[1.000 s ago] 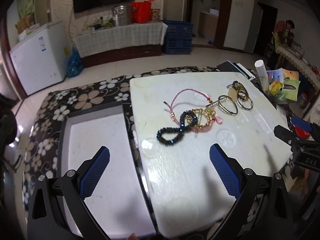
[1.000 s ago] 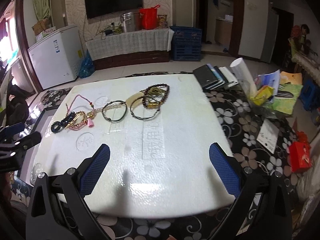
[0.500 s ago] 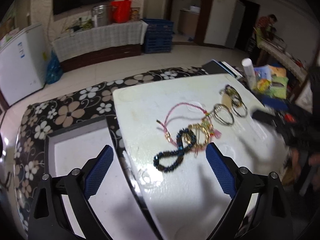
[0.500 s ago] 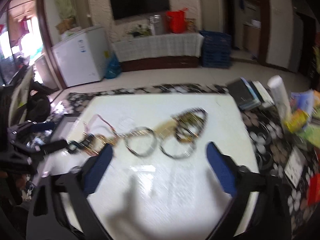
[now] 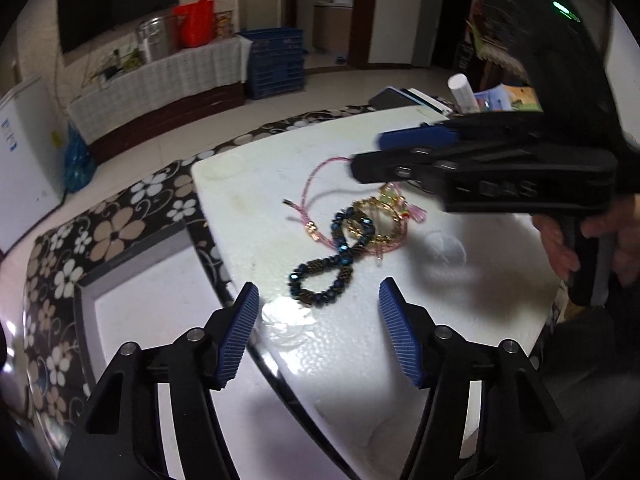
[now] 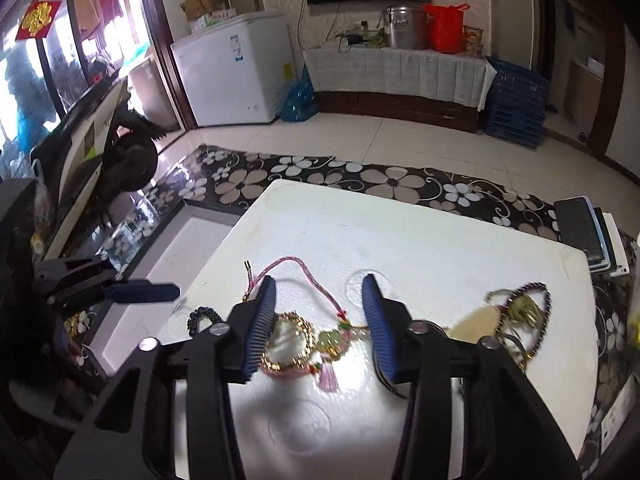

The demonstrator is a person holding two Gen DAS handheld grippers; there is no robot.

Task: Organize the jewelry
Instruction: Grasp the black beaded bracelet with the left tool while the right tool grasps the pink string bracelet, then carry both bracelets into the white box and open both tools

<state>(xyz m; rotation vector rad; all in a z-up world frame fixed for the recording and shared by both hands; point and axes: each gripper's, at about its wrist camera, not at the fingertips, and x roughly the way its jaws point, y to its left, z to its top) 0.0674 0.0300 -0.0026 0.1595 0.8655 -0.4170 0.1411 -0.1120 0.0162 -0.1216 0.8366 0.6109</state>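
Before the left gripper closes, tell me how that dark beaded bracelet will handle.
The dark beaded bracelet lies twisted in a figure-eight, so it is probably floppy and will droop if lifted. Its upper loop overlaps the gold bracelet, so lifting may drag that along. The faceted beads look glossy, perhaps slippery.

On the foam board (image 5: 360, 360), the beaded bracelet (image 5: 328, 268) lies nearest the tray (image 5: 160, 300), which sits left of the board. Behind the bracelet lies the gold chain (image 5: 376, 216), then the cord bracelet (image 5: 316, 184). The bangle pile (image 6: 524, 316) lies right of the chain.
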